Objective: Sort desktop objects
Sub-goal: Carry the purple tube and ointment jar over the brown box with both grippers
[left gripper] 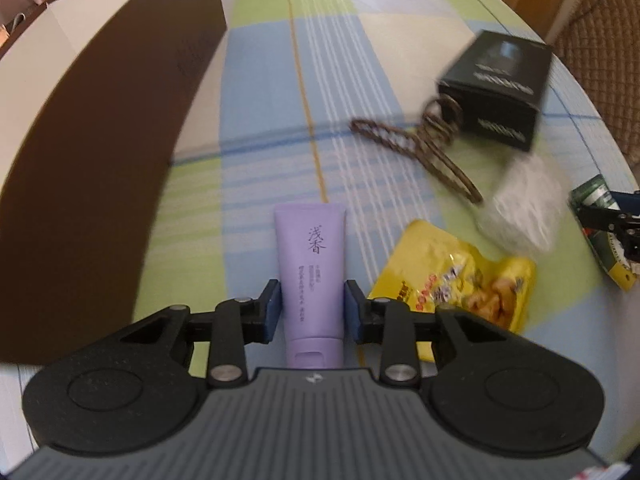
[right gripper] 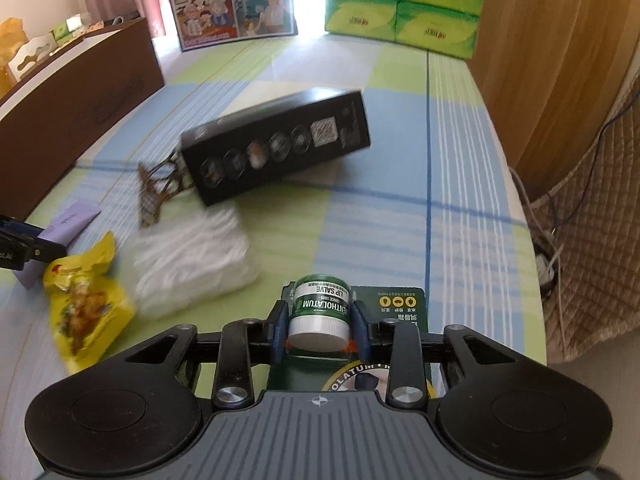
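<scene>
Lavender cream tube (left gripper: 311,276) sits between the blue pads of the left gripper (left gripper: 312,312), cap end toward the camera, and both pads press against its sides, so this claw is clamped on it. Ahead of that claw and to its right lies a yellow snack packet (left gripper: 456,280) on the checked tablecloth (left gripper: 260,92); further ahead on the right are a brown wire hanger-like clip (left gripper: 416,144), a black box (left gripper: 496,88) and a white plastic-wrapped bundle (left gripper: 520,208), the last two blurred. A tall brown box wall (left gripper: 100,160) runs along the left side of that claw. At the far right edge the green carded pack (left gripper: 600,220) shows with part of the other tool over it. From the right wrist view, the right gripper (right gripper: 320,324) has its pads closed against a small green lip-salve jar (right gripper: 320,308), white lid nearest the camera, which sits on its dark green backing card (right gripper: 396,312). Left of this claw lie the white bundle (right gripper: 192,256) and the yellow packet (right gripper: 84,312); ahead of it, slightly left, stands the black box (right gripper: 276,144), tilted. Green tissue packs (right gripper: 404,4) are stacked well ahead at the table's far end.
</scene>
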Demonstrator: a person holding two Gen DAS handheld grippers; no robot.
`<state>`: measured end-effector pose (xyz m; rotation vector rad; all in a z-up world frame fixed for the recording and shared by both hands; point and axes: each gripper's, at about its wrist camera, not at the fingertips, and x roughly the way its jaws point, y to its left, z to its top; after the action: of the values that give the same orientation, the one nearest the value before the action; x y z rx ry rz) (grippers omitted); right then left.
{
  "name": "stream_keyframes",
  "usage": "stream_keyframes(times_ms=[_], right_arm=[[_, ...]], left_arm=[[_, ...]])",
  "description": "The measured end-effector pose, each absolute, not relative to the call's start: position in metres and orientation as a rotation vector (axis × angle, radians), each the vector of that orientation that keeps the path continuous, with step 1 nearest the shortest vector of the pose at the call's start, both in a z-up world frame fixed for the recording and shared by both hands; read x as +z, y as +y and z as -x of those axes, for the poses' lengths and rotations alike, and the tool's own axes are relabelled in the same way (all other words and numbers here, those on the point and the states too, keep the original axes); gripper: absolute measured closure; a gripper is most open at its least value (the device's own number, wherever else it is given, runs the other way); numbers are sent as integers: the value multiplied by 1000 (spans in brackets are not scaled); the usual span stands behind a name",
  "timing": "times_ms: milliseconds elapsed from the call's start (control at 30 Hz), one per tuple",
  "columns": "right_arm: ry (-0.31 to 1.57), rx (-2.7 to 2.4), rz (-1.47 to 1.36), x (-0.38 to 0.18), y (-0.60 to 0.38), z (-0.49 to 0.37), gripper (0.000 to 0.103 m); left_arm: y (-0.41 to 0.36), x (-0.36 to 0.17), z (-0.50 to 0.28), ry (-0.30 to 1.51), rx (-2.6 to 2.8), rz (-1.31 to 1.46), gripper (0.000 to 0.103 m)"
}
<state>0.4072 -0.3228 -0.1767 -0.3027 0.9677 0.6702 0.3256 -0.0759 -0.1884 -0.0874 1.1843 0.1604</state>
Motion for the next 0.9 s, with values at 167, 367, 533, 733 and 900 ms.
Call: stream_keyframes(times_ms=[167,367,533,733,900], right_arm=[[1006,700,276,-170,-329,-382,72],[1013,764,264,-158,-321,-352,72],[991,832,266,-147,-302,-331,72],[956,903,272,-133,-278,-315,72],[937,940,268,-123,-262,-307,72]], left_arm=[[-81,-186,-299,1201,158,101,75],[-80,-174,-270,1176,153,101,75],[-77,-154,-250,1128,148,118,75],[-72,-132,-235,1071,141,126,75],[-65,-116,-225,1031,141,134,75]])
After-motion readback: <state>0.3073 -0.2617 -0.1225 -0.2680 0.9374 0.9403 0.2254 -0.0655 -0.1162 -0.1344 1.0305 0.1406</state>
